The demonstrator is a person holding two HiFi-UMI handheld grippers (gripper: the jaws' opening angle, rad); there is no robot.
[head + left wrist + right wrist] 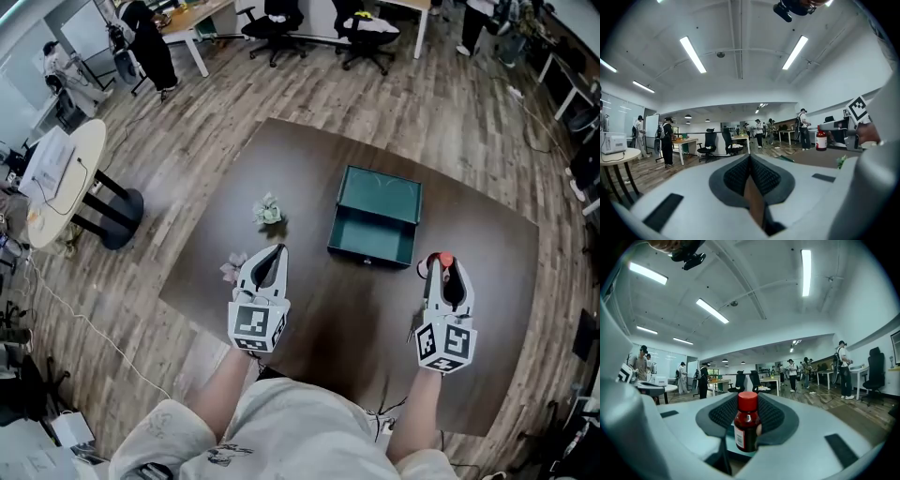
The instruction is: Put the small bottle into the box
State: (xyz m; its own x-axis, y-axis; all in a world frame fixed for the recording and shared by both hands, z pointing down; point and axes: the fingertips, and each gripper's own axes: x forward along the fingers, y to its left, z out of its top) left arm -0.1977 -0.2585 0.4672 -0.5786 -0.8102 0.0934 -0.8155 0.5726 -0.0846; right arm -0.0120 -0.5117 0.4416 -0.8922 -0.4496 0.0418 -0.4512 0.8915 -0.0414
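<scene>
Right gripper view: small dark-brown glass bottle with red cap (746, 426) clamped upright in right gripper (748, 419). Left gripper (750, 174) jaws together, empty. Open teal rectangular box (370, 249) empty, well apart; carry and placing left.

1. In your head view, the small bottle (446, 260) shows only its red cap. The right gripper (442, 268) covers the rest.
2. In the right gripper view, the small bottle's base sits behind the jaw pads, and the print on its label is too small to read.
3. The pink crumpled thing (231, 268) near the left edge of the table (309, 169) is half hidden behind your left gripper (276, 251).
4. Your torso covers the table's near edge.
5. In the left gripper view, the jaw's rim cuts off the green crumpled thing (841, 161).
</scene>
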